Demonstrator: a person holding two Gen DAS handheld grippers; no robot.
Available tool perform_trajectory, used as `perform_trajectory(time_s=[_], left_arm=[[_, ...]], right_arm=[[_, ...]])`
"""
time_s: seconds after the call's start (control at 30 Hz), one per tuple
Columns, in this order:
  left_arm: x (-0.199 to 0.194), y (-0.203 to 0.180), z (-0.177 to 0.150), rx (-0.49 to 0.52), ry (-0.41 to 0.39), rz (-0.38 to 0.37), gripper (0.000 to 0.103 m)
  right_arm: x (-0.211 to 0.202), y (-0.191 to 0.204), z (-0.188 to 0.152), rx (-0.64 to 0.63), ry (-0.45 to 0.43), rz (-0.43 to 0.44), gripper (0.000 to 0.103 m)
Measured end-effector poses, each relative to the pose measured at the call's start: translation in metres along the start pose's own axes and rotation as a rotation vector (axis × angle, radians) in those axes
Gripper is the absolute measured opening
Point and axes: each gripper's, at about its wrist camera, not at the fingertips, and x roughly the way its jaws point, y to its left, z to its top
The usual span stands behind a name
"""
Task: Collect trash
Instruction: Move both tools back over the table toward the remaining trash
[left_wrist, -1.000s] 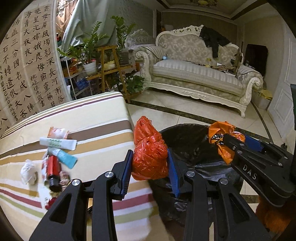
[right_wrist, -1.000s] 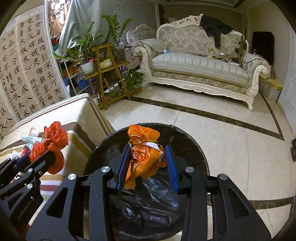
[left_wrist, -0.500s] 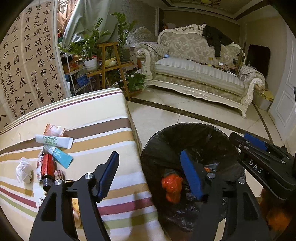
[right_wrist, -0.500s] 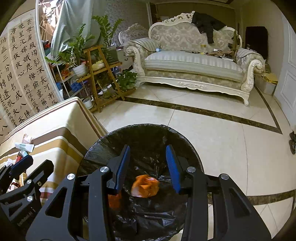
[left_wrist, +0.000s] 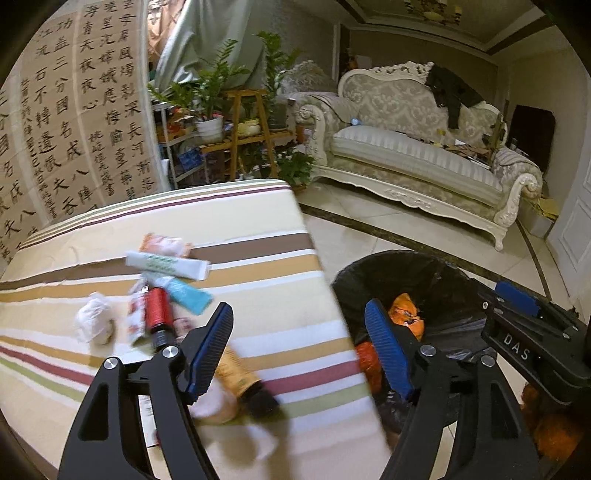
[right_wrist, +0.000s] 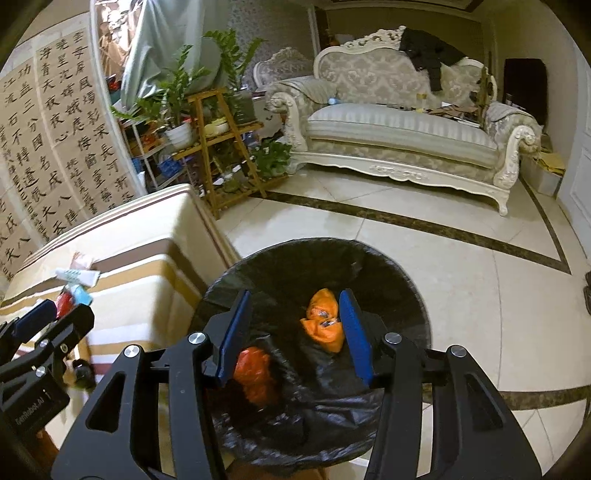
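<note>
Over the edge of the striped table (left_wrist: 258, 280), the left gripper (left_wrist: 299, 339) hangs with its two blue fingers wide apart and nothing between them. One finger is above the tablecloth and the other is above the trash bin (left_wrist: 443, 273).

Beside the table, on the tiled floor, the bin stands with a black bag inside it. Two crumpled bags lie at the bottom of it. The orange bag (right_wrist: 325, 325) is farther in, and the red-orange bag (right_wrist: 255, 373) is nearer the table side. They lie near each other.

The right gripper (right_wrist: 291, 332) hangs right over the bin. Its blue fingers are apart too, and it holds nothing. The orange bag shows just beside its right finger, down below.

More trash sits on the table. A white tube (left_wrist: 166, 264) lies across the top of the pile, with a pink wrapper (left_wrist: 162, 243) behind it. A teal tube (left_wrist: 188, 295) lies just under the white one. A red bottle (left_wrist: 159, 317) with a black cap lies next to it. A white crumpled tissue (left_wrist: 94, 323) sits to the left of the bottle. Close to the left gripper, a blurry orange tube with a dark cap (left_wrist: 243, 380) lies on the stripes.

Far behind, a pale sofa (left_wrist: 417, 158) stands by the wall. A wooden plant stand (left_wrist: 251, 136) with green plants is next to it.
</note>
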Motion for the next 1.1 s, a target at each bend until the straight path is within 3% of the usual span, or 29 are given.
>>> perform_trajectory(time_s=[0.67, 1.1], left_arm=[[-0.033, 0.121, -0.047, -0.178, 0.052, 0.197, 0.072], [-0.011, 0.117, -0.055, -0.151, 0.122, 0.183, 0.072]], right_arm=[[-0.028, 0.083, -0.023, -0.123, 0.021, 0.133, 0.048], [-0.029, 0.094, -0.029, -0.142, 0.038, 0.144, 0.049]])
